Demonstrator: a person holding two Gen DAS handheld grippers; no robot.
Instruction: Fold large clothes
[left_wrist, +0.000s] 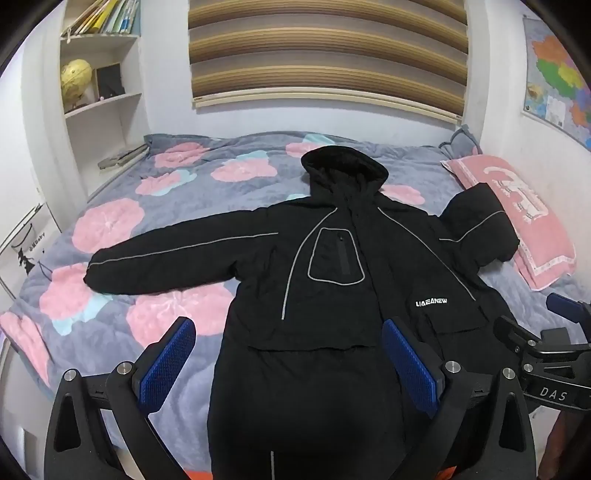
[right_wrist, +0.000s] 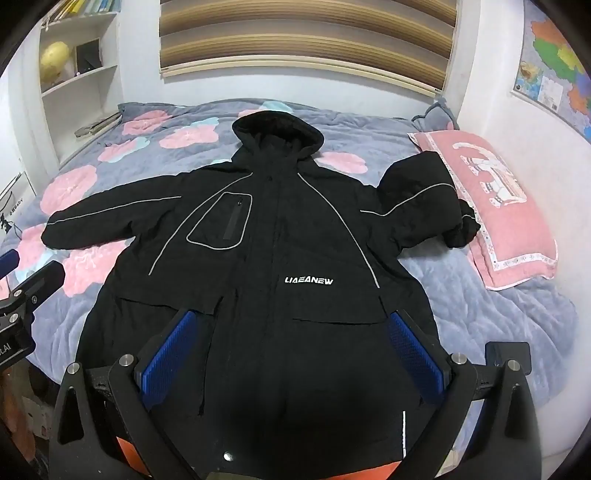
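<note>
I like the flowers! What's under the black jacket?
The black jacket lies spread on the flowery blanket; its one sleeve end rests on the pink pillow. Whatever flowers lie beneath it are covered.

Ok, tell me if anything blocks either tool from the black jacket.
Nothing visible does. The black jacket lies spread on the bed, directly below the open left tool and open right tool.

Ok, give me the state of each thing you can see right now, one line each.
Jacket: spread flat on the bed, front up, unfolded.
Left sleeve: stretched out straight.
Right sleeve: bent, cuff on the pillow.
Left gripper: open, empty.
Right gripper: open, empty.
</note>
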